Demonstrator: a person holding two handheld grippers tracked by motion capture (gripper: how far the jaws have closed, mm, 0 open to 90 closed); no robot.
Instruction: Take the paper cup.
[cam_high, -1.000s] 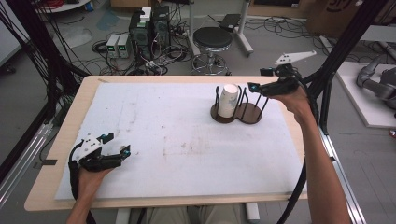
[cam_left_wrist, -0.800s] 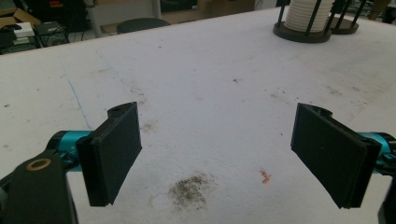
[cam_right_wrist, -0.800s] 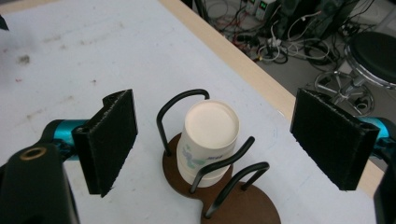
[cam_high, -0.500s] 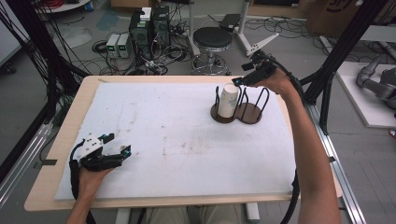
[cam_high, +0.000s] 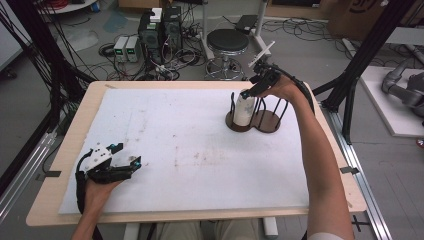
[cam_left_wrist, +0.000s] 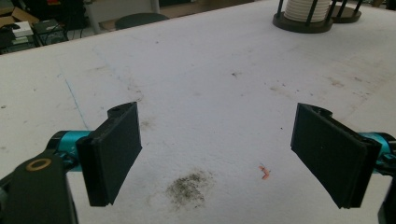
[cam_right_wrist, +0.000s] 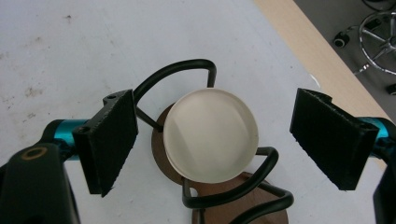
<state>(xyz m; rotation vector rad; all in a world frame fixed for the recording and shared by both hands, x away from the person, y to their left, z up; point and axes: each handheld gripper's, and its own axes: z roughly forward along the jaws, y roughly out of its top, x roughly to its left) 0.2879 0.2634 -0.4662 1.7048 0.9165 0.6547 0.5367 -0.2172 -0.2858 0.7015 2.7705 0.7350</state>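
Reach done: my right tool (cam_right_wrist: 212, 144) has swung in from the far right edge and now hangs wide over the white ribbed cup stack (cam_high: 244, 108) in the black wire rack (cam_high: 260, 116), so gripping comes next; my left tool (cam_high: 117, 167) idles wide near the left corner

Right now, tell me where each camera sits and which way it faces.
High view: above the table's near edge, looking forward and down; both forearms show.
Left gripper view: on the left hand-held gripper, low along the white mat.
Right gripper view: on the right hand-held gripper, straight down.
All share the white stack in its holder.
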